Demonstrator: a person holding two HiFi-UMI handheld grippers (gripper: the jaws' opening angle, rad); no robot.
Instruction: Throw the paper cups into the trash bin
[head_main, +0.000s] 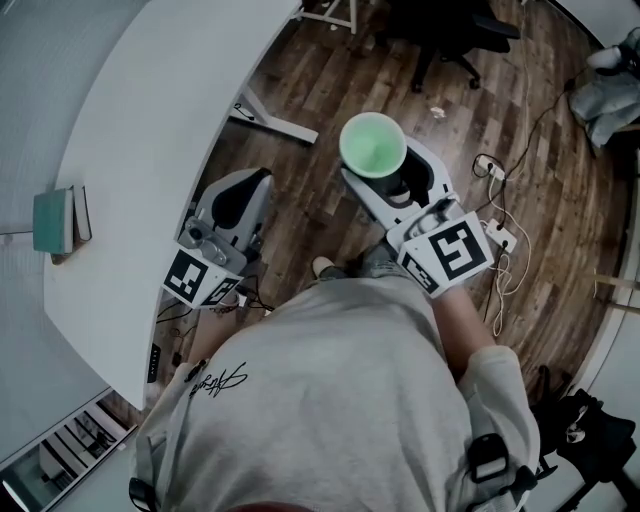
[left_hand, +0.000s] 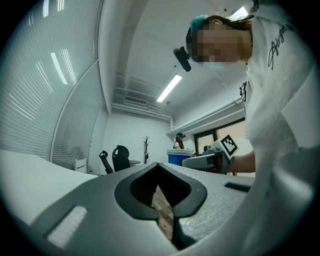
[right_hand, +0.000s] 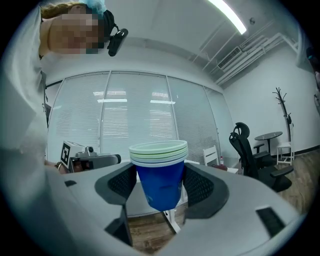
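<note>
Blue paper cups (right_hand: 160, 170) clamped in right tongs (right_hand: 161, 192) mid-frame; left tongs (left_hand: 161, 197) closed, empty; bin seemingly unseen, drop pending.

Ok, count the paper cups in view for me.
4, judging by the stacked rims: all nested in one stack, blue on the outside, clamped in the right claw. More could be hidden inside the stack.

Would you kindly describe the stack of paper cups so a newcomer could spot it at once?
Right of the curved white table, above the brown wooden floor, the right gripper is shut on a stack of nested paper cups. It is blue outside, pale green inside, with several layered rims; the left gripper holds nothing.
</note>
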